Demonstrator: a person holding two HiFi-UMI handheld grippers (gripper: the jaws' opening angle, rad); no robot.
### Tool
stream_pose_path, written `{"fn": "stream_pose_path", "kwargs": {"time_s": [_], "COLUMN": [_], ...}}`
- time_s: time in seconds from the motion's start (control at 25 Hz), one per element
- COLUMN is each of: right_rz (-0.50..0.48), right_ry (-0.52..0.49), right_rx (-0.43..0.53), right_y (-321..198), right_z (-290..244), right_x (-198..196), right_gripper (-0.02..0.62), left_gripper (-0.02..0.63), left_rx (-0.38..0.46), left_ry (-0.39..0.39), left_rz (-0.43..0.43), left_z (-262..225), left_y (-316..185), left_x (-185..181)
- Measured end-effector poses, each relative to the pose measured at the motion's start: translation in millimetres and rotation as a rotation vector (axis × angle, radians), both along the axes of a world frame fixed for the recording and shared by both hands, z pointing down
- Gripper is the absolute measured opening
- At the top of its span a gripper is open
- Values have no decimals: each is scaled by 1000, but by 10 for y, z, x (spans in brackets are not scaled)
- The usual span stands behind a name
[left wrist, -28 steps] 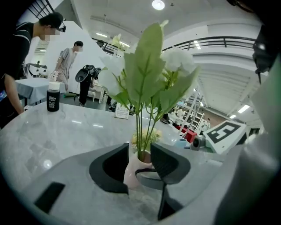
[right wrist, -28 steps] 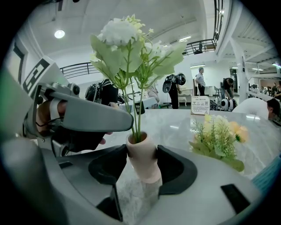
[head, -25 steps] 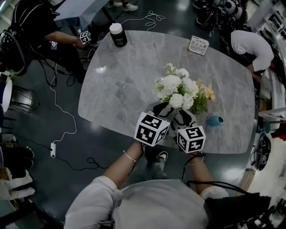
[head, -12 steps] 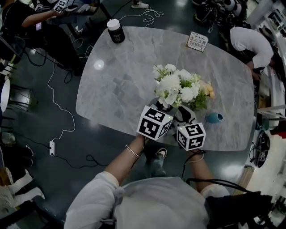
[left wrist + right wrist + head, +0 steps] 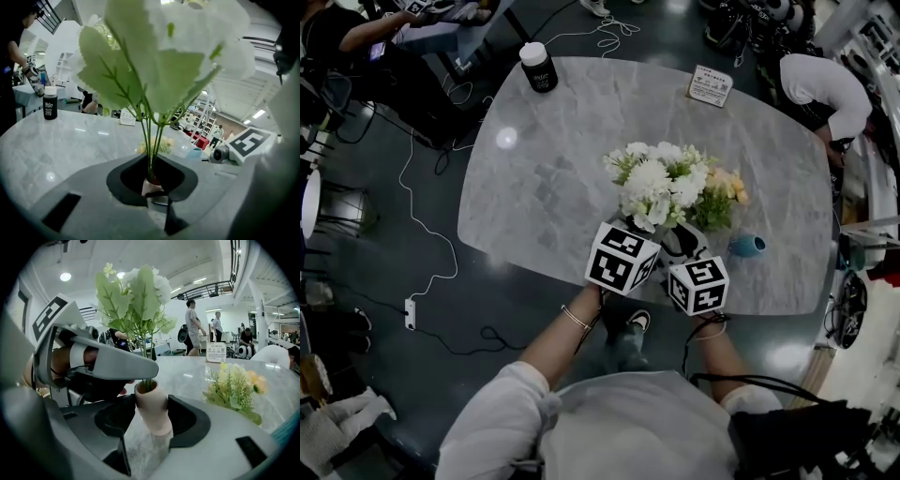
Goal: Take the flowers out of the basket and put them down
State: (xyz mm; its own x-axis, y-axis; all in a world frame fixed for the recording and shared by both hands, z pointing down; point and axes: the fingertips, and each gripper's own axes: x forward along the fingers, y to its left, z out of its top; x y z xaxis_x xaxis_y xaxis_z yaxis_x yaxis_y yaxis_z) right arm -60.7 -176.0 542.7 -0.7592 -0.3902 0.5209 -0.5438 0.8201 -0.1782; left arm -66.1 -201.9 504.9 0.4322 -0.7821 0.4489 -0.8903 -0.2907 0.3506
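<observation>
A bunch of white flowers (image 5: 656, 178) with green stems (image 5: 151, 140) stands in a small pinkish vase (image 5: 152, 411) above the near side of the grey marble table (image 5: 544, 178). My right gripper (image 5: 152, 420) is shut on the vase body. My left gripper (image 5: 151, 180) is closing its jaws around the stems just above the vase mouth. In the head view both grippers, left (image 5: 642, 230) and right (image 5: 682, 246), sit side by side under the blooms, their jaws mostly hidden.
A yellow-and-green flower bunch (image 5: 727, 192) lies on the table to the right, with a small blue object (image 5: 748, 247) near it. A black bottle (image 5: 537, 67) and a white card (image 5: 711, 84) stand at the far edge. People sit around the table.
The white blooms have shifted a little left, away from the yellow bunch. Both grippers have stayed close together at the near edge.
</observation>
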Motion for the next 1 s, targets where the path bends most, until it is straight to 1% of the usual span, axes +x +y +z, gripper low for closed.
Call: {"fn": "stream_pose_path", "kwargs": {"time_s": [0.16, 0.4, 0.72, 0.8, 0.92, 1.0], "right_rz": [-2, -5, 10, 21, 47, 57], "right_ry": [-2, -3, -7, -12, -48, -54], "right_rx": [0, 2, -7, -21, -69, -77], "right_y": [-1, 4, -9, -3, 10, 4], "right_z": [-14, -17, 12, 21, 33, 41], "right_x": [20, 56, -2, 7, 16, 6], "right_gripper": [209, 209, 210, 210, 210, 210], "left_gripper": [29, 23, 21, 21, 21, 21], "left_rx": [3, 15, 54, 66, 82, 95], "left_ry": [-10, 0, -9, -13, -20, -26], "left_rz": [-10, -17, -20, -21, -25, -29], "left_z": [-18, -88, -251, -312, -417, -486], "left_y": [2, 8, 9, 13, 24, 26], "left_x": [0, 19, -73, -82, -102, -130]}}
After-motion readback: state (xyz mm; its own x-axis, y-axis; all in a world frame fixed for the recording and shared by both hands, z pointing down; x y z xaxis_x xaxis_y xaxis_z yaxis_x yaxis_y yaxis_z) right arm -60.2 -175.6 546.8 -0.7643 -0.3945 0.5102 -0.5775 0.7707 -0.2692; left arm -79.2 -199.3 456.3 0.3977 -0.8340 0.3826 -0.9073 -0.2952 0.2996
